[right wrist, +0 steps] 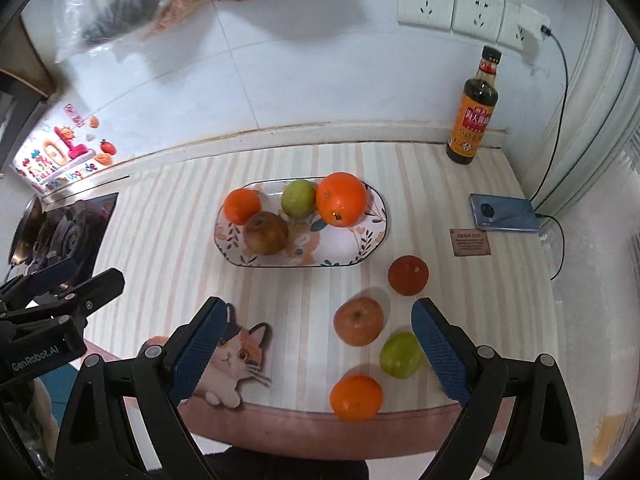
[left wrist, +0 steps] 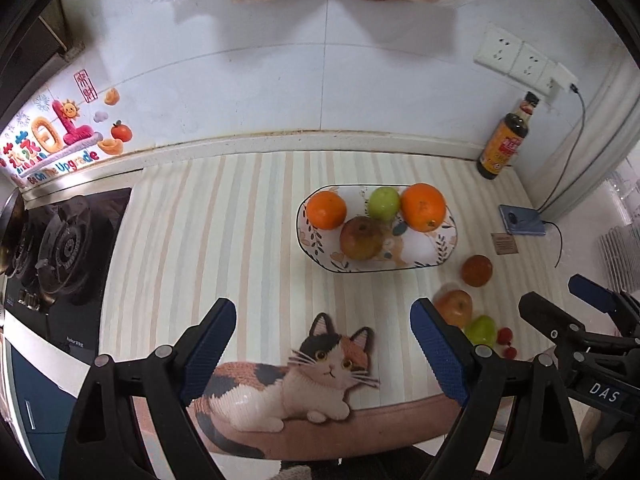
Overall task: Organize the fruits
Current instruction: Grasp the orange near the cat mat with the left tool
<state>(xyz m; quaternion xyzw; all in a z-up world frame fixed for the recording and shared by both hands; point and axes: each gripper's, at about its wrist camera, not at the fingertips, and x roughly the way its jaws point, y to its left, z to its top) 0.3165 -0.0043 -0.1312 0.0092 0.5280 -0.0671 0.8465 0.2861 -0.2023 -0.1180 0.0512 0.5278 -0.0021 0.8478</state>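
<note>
Hovering both grippers, jaws apart, empty. I fear orange [right wrist: 356, 398] at surface [right wrist: 280, 412] edge rolls off if right gripper [right wrist: 320, 356] nudges it; plate [right wrist: 372, 240] crowded.

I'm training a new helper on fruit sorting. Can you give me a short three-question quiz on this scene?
1. How many fruits lie on the plate?
2. True or false: the left tongs and the right tongs are both open and hold nothing.
3. Which loose fruit lies nearest the mat's front edge? A: the green apple B: the orange C: the dark red fruit

Key: 1. Four: two oranges, a green apple and a brownish apple. 2. True. 3. B.
</note>
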